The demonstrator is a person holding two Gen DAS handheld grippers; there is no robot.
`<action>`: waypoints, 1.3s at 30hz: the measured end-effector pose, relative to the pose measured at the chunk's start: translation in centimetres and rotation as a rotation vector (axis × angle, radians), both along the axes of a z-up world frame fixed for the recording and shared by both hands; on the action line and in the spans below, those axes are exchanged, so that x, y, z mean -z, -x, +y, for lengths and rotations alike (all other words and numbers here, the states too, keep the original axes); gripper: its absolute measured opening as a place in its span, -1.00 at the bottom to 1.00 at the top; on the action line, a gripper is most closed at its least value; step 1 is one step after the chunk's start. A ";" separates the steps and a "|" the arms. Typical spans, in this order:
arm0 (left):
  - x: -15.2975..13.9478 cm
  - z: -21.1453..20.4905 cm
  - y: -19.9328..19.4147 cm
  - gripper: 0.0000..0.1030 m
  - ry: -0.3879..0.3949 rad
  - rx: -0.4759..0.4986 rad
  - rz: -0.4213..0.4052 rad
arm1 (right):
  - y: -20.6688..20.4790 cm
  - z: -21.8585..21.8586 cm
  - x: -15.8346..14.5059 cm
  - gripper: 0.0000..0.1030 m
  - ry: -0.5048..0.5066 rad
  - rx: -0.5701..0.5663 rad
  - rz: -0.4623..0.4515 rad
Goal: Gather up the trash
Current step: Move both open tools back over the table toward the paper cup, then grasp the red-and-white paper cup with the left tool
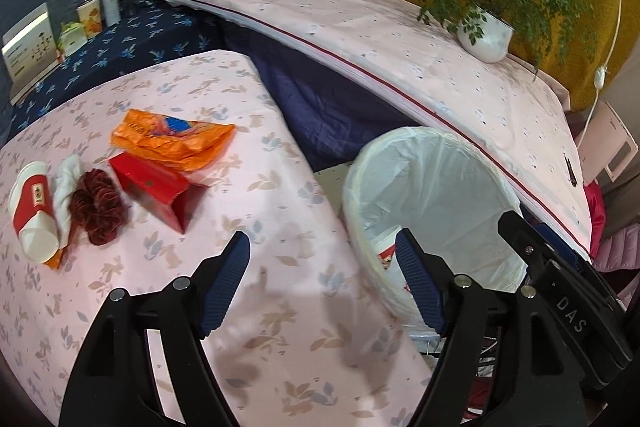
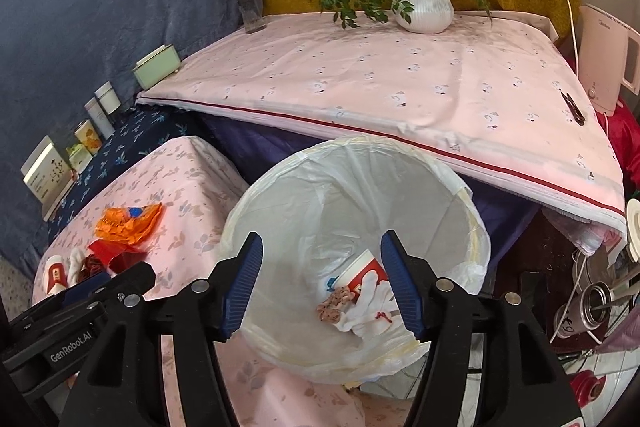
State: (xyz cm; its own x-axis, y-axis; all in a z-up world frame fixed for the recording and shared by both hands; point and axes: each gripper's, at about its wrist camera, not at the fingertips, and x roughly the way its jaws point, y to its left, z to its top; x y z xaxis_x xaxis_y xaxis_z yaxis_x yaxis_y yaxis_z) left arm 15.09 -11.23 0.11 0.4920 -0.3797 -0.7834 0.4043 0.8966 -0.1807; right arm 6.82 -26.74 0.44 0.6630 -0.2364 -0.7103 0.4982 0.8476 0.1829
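On the pink flowered table (image 1: pixel 280 227) lie an orange wrapper (image 1: pixel 172 139), a red box (image 1: pixel 156 189), a dark red scrunchie (image 1: pixel 98 213), a white tissue (image 1: pixel 66 183) and a red-and-white paper cup (image 1: pixel 34 211). My left gripper (image 1: pixel 324 281) is open and empty above the table's right edge. A white-lined trash bin (image 2: pixel 360 227) stands beside the table and holds a cup (image 2: pixel 362 273), a white crumpled tissue (image 2: pixel 370 309) and a small patterned scrap (image 2: pixel 334 303). My right gripper (image 2: pixel 322 283) is open and empty over the bin's mouth.
A higher pink-covered table (image 2: pixel 400 87) behind the bin carries a potted plant (image 2: pixel 426 5), a glass vase (image 2: pixel 250 3) and a green box (image 2: pixel 154 67). Tins and boxes (image 1: pixel 90 15) line a dark blue shelf at left. A white kettle (image 2: pixel 608 63) and clutter stand at right.
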 end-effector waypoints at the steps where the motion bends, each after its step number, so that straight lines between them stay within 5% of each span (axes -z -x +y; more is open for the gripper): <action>1: 0.0 0.7 0.0 0.41 0.002 -0.013 0.000 | -0.1 0.4 -0.1 0.16 0.002 -0.008 0.000; 39: 1.1 22.9 -2.2 0.67 0.058 -0.447 0.042 | -4.8 17.8 0.6 0.16 0.048 -0.323 0.061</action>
